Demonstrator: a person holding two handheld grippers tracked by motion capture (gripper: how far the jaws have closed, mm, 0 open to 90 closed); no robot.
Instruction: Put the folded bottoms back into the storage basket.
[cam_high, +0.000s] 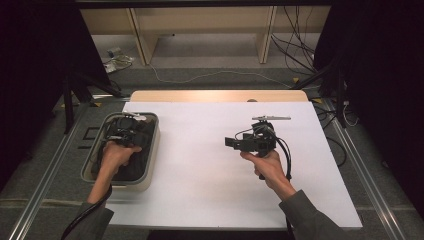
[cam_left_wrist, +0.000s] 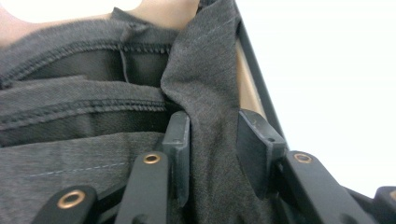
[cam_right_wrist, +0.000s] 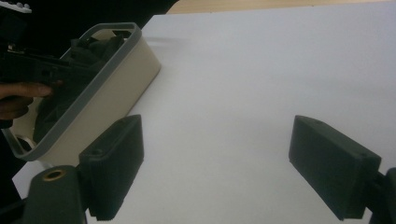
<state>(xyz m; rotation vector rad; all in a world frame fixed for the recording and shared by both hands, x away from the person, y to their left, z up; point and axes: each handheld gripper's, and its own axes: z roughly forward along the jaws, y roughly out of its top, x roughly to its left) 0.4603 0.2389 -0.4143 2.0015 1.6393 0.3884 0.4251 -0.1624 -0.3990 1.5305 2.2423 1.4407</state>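
Grey cloth (cam_left_wrist: 205, 140) btwn left claw (cam_left_wrist: 212, 154) jaws.

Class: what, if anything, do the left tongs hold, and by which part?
A raised fold of the dark grey garment stands between the left tongs; whether they grip it cannot be told.

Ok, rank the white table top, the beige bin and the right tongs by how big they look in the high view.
1. white table top, by far the largest.
2. beige bin, at its left edge, holding dark grey cloth.
3. right tongs, clearly smallest, though held above the table and so nearer the camera.
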